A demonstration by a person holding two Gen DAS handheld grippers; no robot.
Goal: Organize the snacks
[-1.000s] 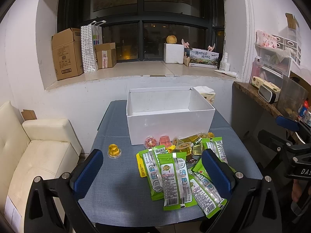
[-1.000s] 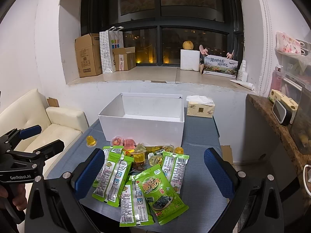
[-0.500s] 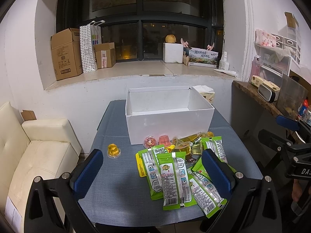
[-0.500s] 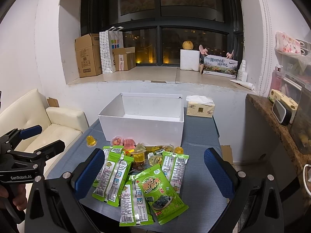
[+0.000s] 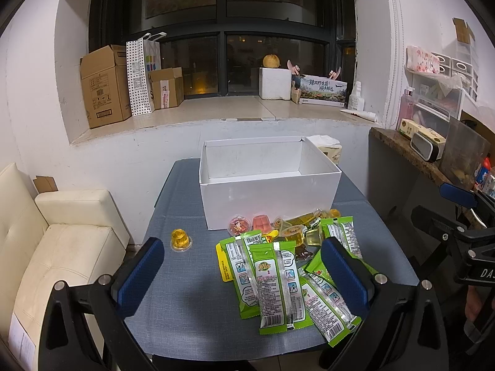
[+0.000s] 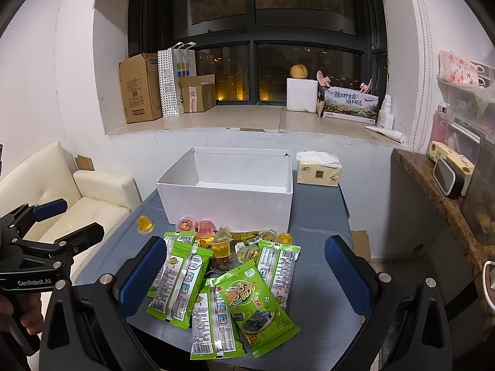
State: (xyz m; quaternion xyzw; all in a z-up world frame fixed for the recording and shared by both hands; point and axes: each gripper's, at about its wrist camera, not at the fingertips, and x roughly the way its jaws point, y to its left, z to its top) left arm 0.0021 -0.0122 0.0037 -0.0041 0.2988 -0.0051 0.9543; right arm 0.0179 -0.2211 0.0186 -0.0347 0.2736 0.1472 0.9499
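On table (image 5: pixel 191 303): both claws (image 5: pixel 241 266) (image 6: pixel 244 269) wide apart, holding nothing. Grab top green packet (image 6: pixel 256 306) flat; white box (image 6: pixel 225 198) at 12 o'clock.

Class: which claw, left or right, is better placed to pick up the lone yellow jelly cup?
Left. The lone yellow jelly cup lies just ahead of the open left claw, near its left finger; the right claw faces the green packets.

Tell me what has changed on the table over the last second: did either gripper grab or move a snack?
Nothing visibly changed. Neither the left gripper nor the right gripper has taken anything; both are open above the green packets. The white box, jelly cups and lone yellow jelly cup lie as before.
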